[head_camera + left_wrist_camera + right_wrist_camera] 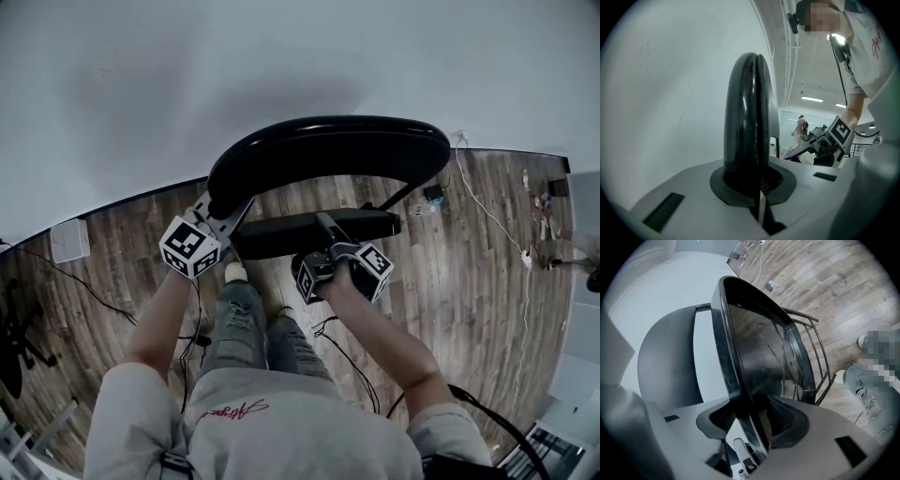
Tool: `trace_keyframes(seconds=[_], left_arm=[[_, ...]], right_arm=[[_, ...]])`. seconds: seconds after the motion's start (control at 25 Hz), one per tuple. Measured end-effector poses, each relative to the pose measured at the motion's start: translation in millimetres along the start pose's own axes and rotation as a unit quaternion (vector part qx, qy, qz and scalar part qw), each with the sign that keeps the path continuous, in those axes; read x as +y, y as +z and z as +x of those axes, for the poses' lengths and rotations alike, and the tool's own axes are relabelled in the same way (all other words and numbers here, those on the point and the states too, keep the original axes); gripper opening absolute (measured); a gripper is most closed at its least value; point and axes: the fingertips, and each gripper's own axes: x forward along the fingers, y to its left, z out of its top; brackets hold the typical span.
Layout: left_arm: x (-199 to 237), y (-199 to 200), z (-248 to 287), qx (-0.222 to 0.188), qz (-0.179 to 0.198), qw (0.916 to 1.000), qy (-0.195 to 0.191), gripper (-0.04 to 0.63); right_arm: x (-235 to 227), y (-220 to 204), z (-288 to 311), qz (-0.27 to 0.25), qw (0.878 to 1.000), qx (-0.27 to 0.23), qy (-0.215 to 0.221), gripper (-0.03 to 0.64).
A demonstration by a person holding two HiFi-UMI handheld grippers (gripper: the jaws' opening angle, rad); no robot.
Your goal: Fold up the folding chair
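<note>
Fingers of the left gripper [225, 214] sit on the left end of the back [281, 159] of the chair [403, 150] in the head view, and those of the right gripper [328, 236] reach to the front rim of the seat [281, 234]. The chair stands on the wood floor [450, 272] close to a pale wall [281, 56], straight ahead of the person's knees. From above the seat shows as a thin dark bar, not a broad pan, so it looks tipped well up. A strip of floor shows between it and the back.

The left gripper view shows its fingers pinched tight on the thin black edge of the back, which rises straight up out of them. No gap can be seen at either pad. The right gripper shows off to the right, its marker cube facing the camera.

The right gripper view shows its fingers standing fairly wide with the seat's rim running between them. A sliver of light shows on each side of the rim, so the pads seem not to press: the rim is loosely straddled, not held. The seat's glossy pan leans up ahead, with the thin metal legs [820, 366] to its right.

I judge the fold to be in its closing stage: seat raised, frame not yet flat. The next move likely calls for the left grip to steady the back while the right fingers either close on the rim or push the seat flat against the back
</note>
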Motion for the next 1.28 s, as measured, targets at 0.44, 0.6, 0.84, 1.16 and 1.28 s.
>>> trace_keyframes(seconds=[0.44,0.6,0.84,1.16,1.28], left_arm=[[47,2,13,0.004,-0.047,0.9977,-0.049,0.018],[56,-1,15,0.015,-0.046,0.9976,-0.049,0.017],[92,5,30,0.022,-0.055,0.9976,-0.037,0.017],[144,13,37,0.027,-0.066,0.9975,-0.002,0.018],[148,14,38,0.027,-0.064,0.9976,0.007,0.018]], right_arm=[[25,-5,48,0.003,1.000,-0.021,-0.002,0.215],[31,-8,64,0.016,0.999,-0.026,0.011,0.221],[51,-12,97,0.026,0.999,-0.041,0.002,0.221],[76,-28,143,0.039,0.999,-0.036,0.008,0.221],[79,-28,149,0.033,0.999,-0.037,0.004,0.221]])
